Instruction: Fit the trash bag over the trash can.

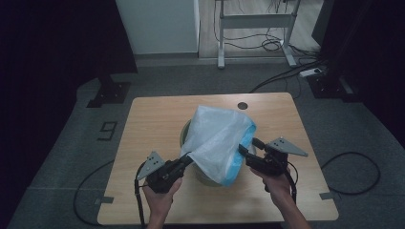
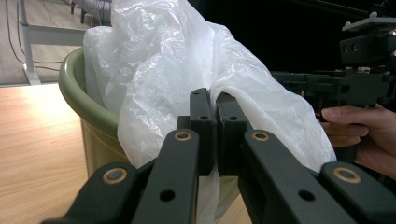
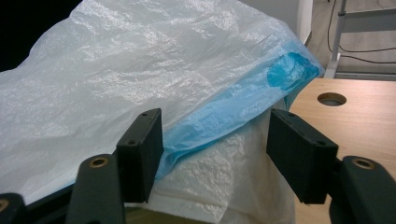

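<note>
A white plastic bag (image 1: 215, 136) with a blue band (image 1: 241, 162) along its rim is draped over a green bin (image 1: 183, 135) in the middle of the wooden table (image 1: 153, 119). My left gripper (image 1: 188, 157) is at the bag's near left side. In the left gripper view its jaws (image 2: 215, 100) are shut on a fold of the white bag (image 2: 159, 70), beside the bin's rim (image 2: 74, 88). My right gripper (image 1: 248, 145) is at the bag's right side. It (image 3: 215, 140) stands open with the blue band (image 3: 224, 114) running between its pads.
A round hole (image 1: 242, 105) is set in the table's far edge. On the floor behind stand a white desk frame (image 1: 255, 28), black stands (image 1: 110, 90) and cables (image 1: 353, 171). The table top around the bin is bare wood.
</note>
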`<state>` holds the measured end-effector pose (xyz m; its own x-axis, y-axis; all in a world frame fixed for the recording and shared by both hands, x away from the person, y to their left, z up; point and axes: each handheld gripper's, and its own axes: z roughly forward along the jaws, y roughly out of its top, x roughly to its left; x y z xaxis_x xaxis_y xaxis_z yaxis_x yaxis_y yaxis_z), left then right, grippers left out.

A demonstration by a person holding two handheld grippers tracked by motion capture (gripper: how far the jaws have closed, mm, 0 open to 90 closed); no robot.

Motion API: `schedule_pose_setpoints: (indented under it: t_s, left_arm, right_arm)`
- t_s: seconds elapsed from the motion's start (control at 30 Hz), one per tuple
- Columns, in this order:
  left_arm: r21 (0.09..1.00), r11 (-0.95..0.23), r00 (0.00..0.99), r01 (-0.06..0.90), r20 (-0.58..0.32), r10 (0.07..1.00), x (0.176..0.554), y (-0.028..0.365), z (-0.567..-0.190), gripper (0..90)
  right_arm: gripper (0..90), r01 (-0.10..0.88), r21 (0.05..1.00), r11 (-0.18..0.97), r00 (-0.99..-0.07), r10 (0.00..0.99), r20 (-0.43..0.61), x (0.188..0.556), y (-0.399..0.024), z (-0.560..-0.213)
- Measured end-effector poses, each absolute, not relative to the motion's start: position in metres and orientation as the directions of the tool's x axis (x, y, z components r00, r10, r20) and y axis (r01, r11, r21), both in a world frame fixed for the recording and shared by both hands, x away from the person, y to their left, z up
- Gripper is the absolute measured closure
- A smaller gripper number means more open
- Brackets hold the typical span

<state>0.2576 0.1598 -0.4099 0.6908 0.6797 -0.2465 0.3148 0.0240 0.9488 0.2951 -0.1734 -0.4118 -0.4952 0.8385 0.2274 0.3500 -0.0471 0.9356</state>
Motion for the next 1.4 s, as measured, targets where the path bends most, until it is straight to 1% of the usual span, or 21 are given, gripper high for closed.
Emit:
schedule_pose_setpoints:
  t_s: [0.1,0.13,0.23,0.4,0.43,0.5,0.7,0.83,0.87,0.93,1.0,1.03,1.1,1.17,1.2,1.27,1.4]
  left_arm:
    - [0.948,0.027,0.689,0.317,-0.249,0.681,0.258,0.161,-0.410,86.7]
    - [0.949,0.028,0.687,0.315,-0.249,0.683,0.258,0.161,-0.410,86.7]
    - [0.948,0.033,0.685,0.315,-0.251,0.684,0.258,0.161,-0.410,86.7]
    - [0.949,0.030,0.687,0.314,-0.249,0.683,0.258,0.161,-0.410,86.7]
    - [0.949,0.032,0.687,0.315,-0.251,0.682,0.258,0.161,-0.410,86.8]
    - [0.949,0.029,0.689,0.315,-0.249,0.681,0.258,0.160,-0.410,86.8]
    - [0.949,0.020,0.696,0.314,-0.244,0.675,0.259,0.156,-0.411,86.5]
    - [0.952,0.009,0.704,0.304,-0.231,0.672,0.258,0.154,-0.408,85.5]
    - [0.953,0.008,0.706,0.302,-0.229,0.670,0.258,0.154,-0.407,85.3]
    - [0.955,0.003,0.713,0.297,-0.224,0.665,0.257,0.154,-0.405,84.3]
    - [0.957,-0.009,0.722,0.289,-0.212,0.659,0.256,0.154,-0.401,79.2]
    - [0.958,-0.016,0.726,0.287,-0.206,0.656,0.255,0.153,-0.399,73.3]
    - [0.959,-0.040,0.745,0.281,-0.192,0.639,0.253,0.154,-0.393,64.4]
    - [0.960,-0.062,0.762,0.272,-0.176,0.623,0.251,0.155,-0.387,50.6]
    - [0.963,-0.067,0.765,0.260,-0.163,0.623,0.248,0.156,-0.384,46.9]
    - [0.966,-0.064,0.770,0.250,-0.159,0.618,0.246,0.158,-0.380,43.4]
    - [0.967,-0.077,0.767,0.241,-0.142,0.626,0.249,0.161,-0.367,42.7]
  right_arm:
    - [44.5,0.345,0.937,-0.051,-0.465,0.858,0.217,0.296,-0.173,-0.411]
    - [45.5,0.349,0.936,-0.054,-0.461,0.859,0.222,0.297,-0.173,-0.411]
    - [46.0,0.371,0.926,-0.066,-0.453,0.858,0.242,0.300,-0.173,-0.410]
    - [45.7,0.392,0.918,-0.064,-0.464,0.848,0.258,0.303,-0.172,-0.411]
    - [47.1,0.394,0.917,-0.061,-0.465,0.848,0.256,0.303,-0.172,-0.411]
    - [51.2,0.386,0.921,-0.050,-0.465,0.852,0.242,0.303,-0.171,-0.411]
    - [71.9,0.310,0.950,0.042,-0.455,0.884,0.110,0.297,-0.170,-0.403]
    - [85.5,0.301,0.953,0.048,-0.467,0.878,0.103,0.297,-0.174,-0.400]
    - [87.6,0.302,0.952,0.045,-0.470,0.876,0.107,0.298,-0.175,-0.399]
    - [88.5,0.291,0.956,0.039,-0.468,0.877,0.107,0.298,-0.177,-0.398]
    - [88.7,0.275,0.961,0.027,-0.465,0.878,0.109,0.297,-0.179,-0.396]
    - [88.7,0.263,0.965,0.022,-0.463,0.880,0.106,0.296,-0.181,-0.394]
    - [88.7,0.247,0.969,0.015,-0.456,0.884,0.103,0.295,-0.184,-0.390]
    - [88.7,0.227,0.974,0.003,-0.446,0.889,0.101,0.294,-0.190,-0.384]
    - [88.7,0.221,0.975,0.000,-0.442,0.891,0.100,0.293,-0.191,-0.382]
    - [88.7,0.205,0.979,-0.009,-0.438,0.893,0.101,0.293,-0.196,-0.376]
    - [88.7,0.170,0.985,0.001,-0.442,0.894,0.075,0.290,-0.199,-0.365]
